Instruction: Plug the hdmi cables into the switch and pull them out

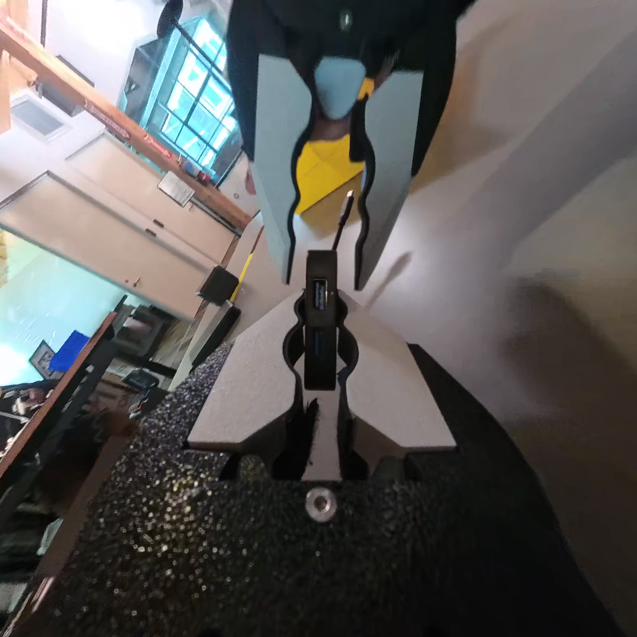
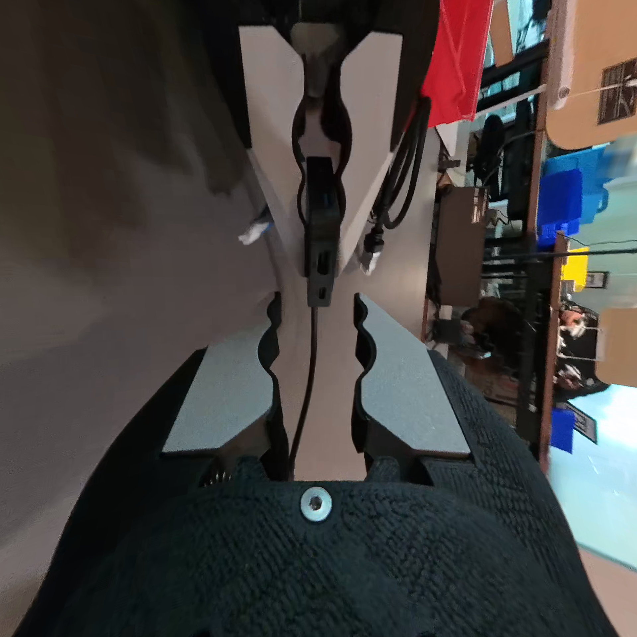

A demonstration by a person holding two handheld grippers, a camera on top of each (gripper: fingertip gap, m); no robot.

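Note:
My left gripper (image 1: 320,296) is shut on a black switch (image 1: 320,331), which it holds edge-on with a port facing the camera. The right wrist view shows the switch (image 2: 320,241) clamped between the left gripper's white fingers (image 2: 362,138). My right gripper (image 2: 317,303) is open and faces the switch's end, with its pads apart on both sides and not touching it. The switch's thin black lead (image 2: 310,379) runs loose between the right pads and ends in a small silver plug (image 1: 350,196). A black cable with a plug (image 2: 374,248) and a white-blue plug (image 2: 253,234) lie on the table.
The pale table (image 2: 138,310) lies under both grippers. A yellow sheet (image 1: 324,172) lies beyond the right gripper. A red object (image 2: 455,58) stands at the table's far side. Shelves with blue bins (image 2: 568,200) and a person (image 2: 489,331) are past the table edge. Less than 4 cm separates the two grippers' tips.

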